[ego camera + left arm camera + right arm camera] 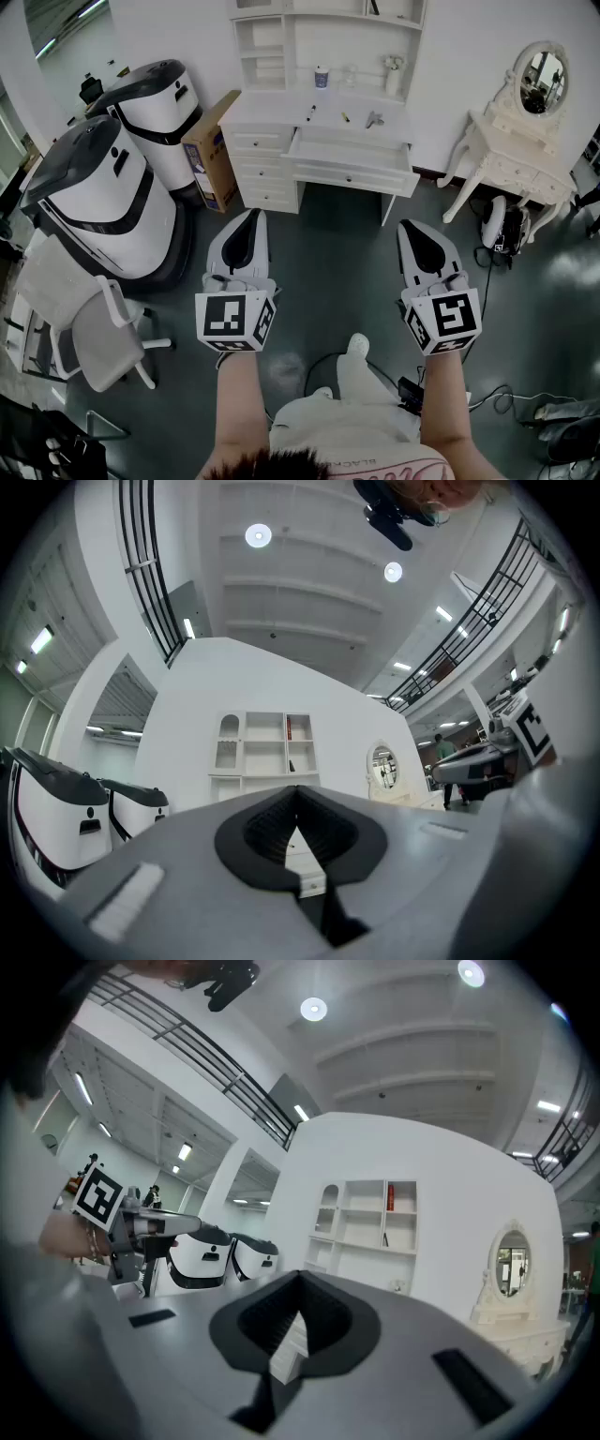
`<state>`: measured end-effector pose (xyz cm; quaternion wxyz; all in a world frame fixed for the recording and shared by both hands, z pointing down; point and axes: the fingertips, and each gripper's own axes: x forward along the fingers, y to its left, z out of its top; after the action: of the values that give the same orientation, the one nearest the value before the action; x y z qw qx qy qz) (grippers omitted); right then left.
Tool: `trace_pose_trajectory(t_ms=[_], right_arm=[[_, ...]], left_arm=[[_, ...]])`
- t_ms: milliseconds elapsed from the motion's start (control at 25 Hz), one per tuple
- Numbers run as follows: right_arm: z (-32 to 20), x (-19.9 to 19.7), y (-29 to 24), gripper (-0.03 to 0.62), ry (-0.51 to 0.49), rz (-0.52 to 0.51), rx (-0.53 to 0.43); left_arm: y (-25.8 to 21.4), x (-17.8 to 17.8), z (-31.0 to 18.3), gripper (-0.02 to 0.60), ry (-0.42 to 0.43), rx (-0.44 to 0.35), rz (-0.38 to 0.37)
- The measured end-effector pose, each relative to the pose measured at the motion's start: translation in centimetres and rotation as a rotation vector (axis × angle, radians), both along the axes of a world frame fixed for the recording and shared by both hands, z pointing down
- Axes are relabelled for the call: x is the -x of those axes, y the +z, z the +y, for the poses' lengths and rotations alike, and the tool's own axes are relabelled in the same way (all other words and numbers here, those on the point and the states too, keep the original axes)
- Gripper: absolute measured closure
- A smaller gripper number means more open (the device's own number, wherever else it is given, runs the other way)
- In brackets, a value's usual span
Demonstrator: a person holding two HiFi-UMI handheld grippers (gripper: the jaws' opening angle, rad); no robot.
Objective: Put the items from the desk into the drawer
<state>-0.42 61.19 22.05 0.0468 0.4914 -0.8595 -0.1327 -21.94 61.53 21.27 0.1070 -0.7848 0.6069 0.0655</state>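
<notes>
A white desk (272,105) with a shelf unit stands far ahead, and its middle drawer (352,159) is pulled open. On the desktop lie a small pen (310,112), a yellow bit (344,117) and a grey item (374,119). At the back stand a small bottle (322,77), a clear glass (349,75) and a white figure (392,73). My left gripper (251,214) (298,787) and right gripper (406,225) (302,1274) are held side by side over the floor, well short of the desk. Both are shut with nothing in them.
Two large white and black machines (94,202) (155,103) stand at the left, with a cardboard box (214,150) beside the desk. A grey office chair (98,328) is at lower left. A white dressing table (520,164) with an oval mirror stands at the right. Cables (506,398) lie on the floor.
</notes>
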Motion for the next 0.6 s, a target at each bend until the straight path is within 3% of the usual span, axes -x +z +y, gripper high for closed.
trace_pose_trajectory(t_ms=[200,600], right_arm=[[-2.9,-1.1,0.1,0.586,0.038,-0.04,-0.007],[-13.8,-1.1,0.4,0.586,-0.021,-0.089,-0.007]], left_arm=[[0.3,-0.6,-2.5,0.572,0.001,0.003,-0.019],[0.9,-1.2,-12.9,0.572,-0.028,0.024,-0.038]])
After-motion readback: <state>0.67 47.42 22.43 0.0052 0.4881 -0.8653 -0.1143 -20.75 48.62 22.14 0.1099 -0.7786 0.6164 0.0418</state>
